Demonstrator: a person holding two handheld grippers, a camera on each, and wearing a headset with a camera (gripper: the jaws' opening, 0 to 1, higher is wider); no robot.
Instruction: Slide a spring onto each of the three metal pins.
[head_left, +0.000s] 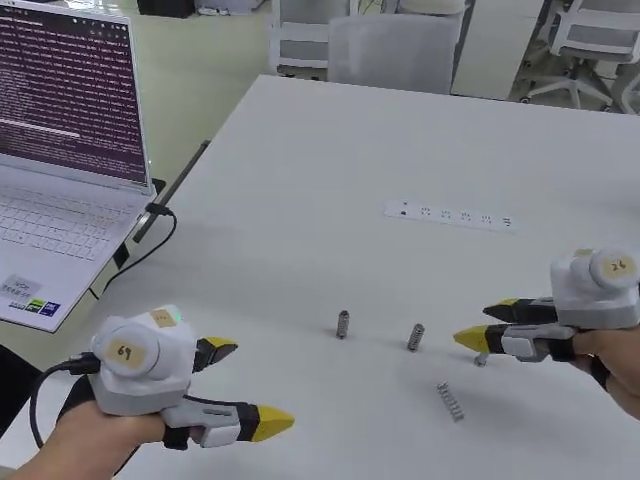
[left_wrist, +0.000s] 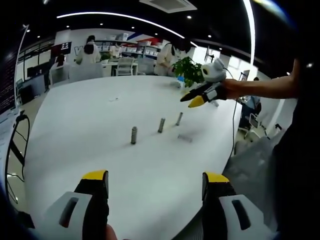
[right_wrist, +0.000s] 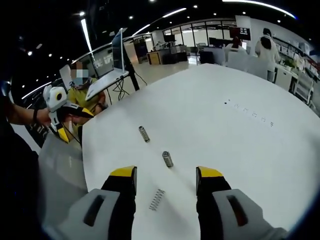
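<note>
My left tool (head_left: 245, 385) hovers over the near left corner of the worktop (head_left: 330, 150). Its jaws are spread wide with nothing between them. Three pins stand in a row toward the near edge, right of the middle. The left pin (head_left: 342, 324) and the middle pin (head_left: 416, 337) each wear a spring. The right pin (head_left: 481, 358) looks bare and thin.

My right tool (head_left: 480, 322) comes in from the right edge with its jaws parted and empty. Its lower tip is just beside the top of the bare right pin; I cannot tell if they touch.

The loose spring (head_left: 451, 401) lies flat on the worktop, closer to the near edge than the row of pins, and apart from the right tool. In the right gripper view it lies between my jaws, nearer the left one, with the middle pin just ahead of the tips.

A laptop (head_left: 70, 150) stands open at the far left edge.
</note>
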